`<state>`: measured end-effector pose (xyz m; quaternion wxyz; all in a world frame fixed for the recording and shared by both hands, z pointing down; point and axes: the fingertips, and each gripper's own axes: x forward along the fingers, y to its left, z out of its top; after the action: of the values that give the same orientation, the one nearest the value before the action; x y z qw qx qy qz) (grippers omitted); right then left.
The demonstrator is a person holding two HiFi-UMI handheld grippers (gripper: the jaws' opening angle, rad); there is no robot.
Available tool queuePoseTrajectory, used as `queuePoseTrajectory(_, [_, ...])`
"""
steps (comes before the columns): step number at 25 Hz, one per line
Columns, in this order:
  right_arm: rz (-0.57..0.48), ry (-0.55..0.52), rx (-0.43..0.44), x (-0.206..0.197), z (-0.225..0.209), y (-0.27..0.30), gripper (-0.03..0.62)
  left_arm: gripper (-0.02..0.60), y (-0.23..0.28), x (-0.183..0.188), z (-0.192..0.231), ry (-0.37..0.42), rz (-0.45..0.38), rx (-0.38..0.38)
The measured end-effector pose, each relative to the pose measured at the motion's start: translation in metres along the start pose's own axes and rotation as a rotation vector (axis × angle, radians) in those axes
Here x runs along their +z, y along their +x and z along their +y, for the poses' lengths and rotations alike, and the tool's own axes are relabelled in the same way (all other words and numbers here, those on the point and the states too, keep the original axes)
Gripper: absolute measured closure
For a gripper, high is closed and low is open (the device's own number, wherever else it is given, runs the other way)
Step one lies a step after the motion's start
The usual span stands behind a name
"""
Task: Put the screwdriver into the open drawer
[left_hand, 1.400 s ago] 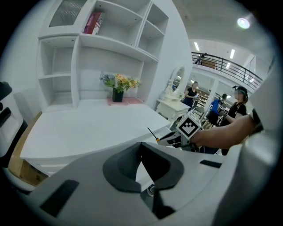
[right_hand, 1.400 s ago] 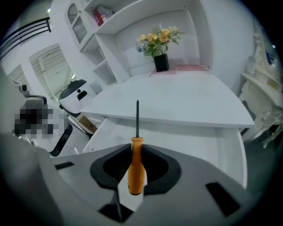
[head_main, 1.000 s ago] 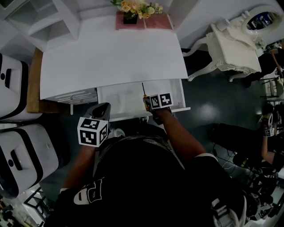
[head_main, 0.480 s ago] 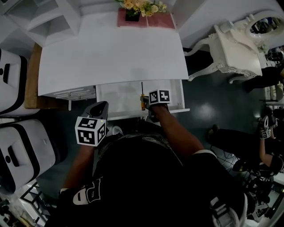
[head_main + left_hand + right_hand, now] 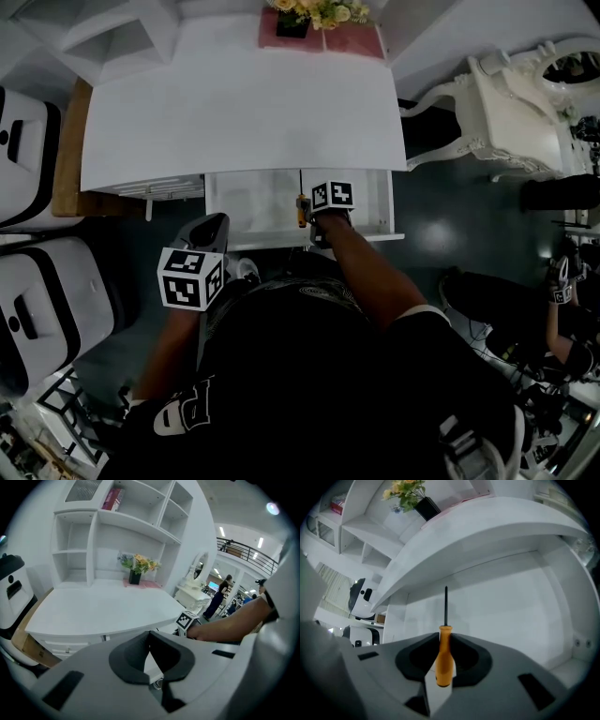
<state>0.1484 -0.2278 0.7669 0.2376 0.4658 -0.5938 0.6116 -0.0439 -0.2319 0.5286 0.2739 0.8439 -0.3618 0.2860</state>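
White desk (image 5: 244, 112) is filling the upper half of the head view, with the open drawer (image 5: 253, 202) sticking out under its near edge at centre frame. Right gripper (image 5: 307, 216) is pinching the screwdriver (image 5: 301, 199) by its orange handle, shaft pointing at the drawer's back wall, and it's sitting lower than a second ago, now dipping into the middle of the drawer (placing looks nearly done, with only the set-down and release remaining). Left gripper (image 5: 214, 232) is idling at lower left, outside the drawer front, jaws pressed together on nothing.
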Motion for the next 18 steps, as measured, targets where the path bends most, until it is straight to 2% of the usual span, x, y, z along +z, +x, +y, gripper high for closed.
queuePoseTrajectory(18, [0.045,-0.009,-0.022,0.000,-0.015,0.031,0.510,0.571,0.002,-0.011,0.007,-0.048,0.038,0.044])
